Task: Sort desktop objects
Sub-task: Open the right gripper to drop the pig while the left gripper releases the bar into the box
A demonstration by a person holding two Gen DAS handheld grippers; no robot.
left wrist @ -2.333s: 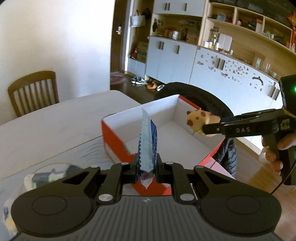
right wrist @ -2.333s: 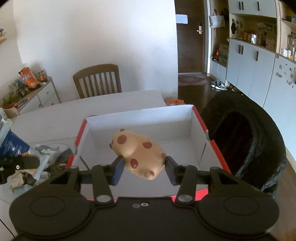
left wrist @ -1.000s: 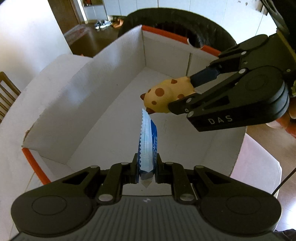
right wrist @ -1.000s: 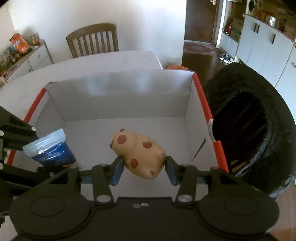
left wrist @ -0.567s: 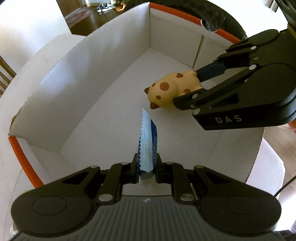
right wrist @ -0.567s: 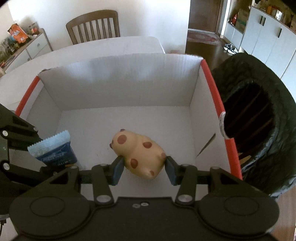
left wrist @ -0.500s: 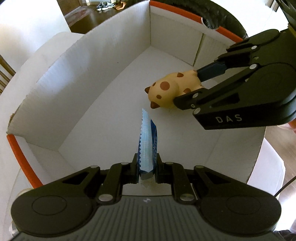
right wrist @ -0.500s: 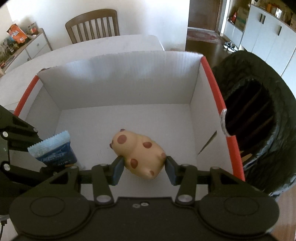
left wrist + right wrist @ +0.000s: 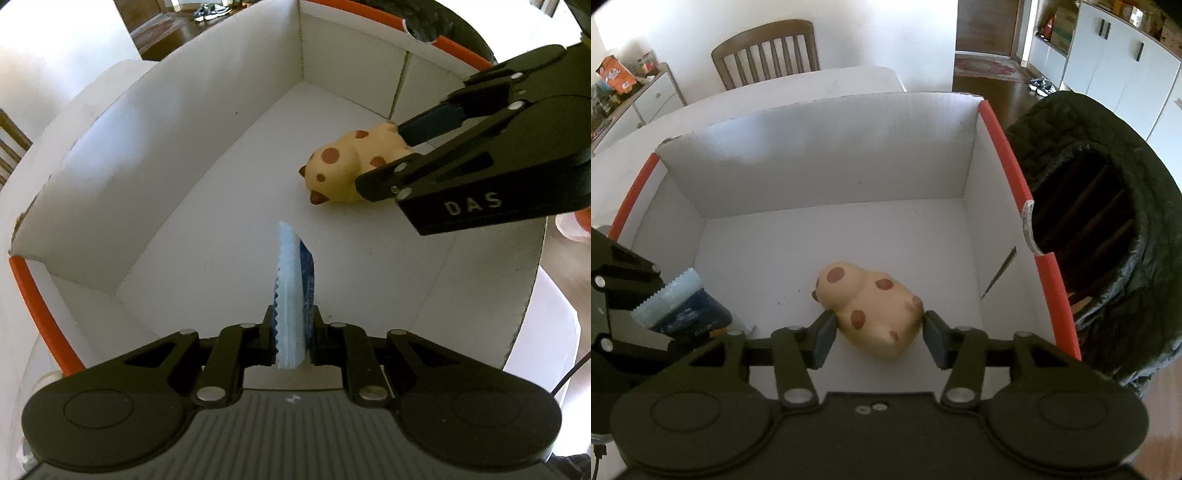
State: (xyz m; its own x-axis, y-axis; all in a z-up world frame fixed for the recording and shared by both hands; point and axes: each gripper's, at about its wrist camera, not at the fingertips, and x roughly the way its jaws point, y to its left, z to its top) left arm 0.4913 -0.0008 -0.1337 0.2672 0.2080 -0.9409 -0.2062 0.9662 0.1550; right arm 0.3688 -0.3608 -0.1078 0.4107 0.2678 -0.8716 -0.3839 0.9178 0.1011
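The box (image 9: 820,162) is white inside with orange-red rims. The toy (image 9: 871,306) is cream-yellow with brown spots. The packet (image 9: 293,291) is pale blue and dark blue. Both grippers are black, and the right gripper's fingers (image 9: 823,334) have blue-grey pads.

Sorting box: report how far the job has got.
Done: nothing lies loose in the white box yet. In hand: the right gripper is opening around the spotted toy, low over the box floor, pads just off its sides. The left gripper is shut on a blue packet above the floor. Left: finish letting the toy go, then drop the packet. Other table items are out of view.
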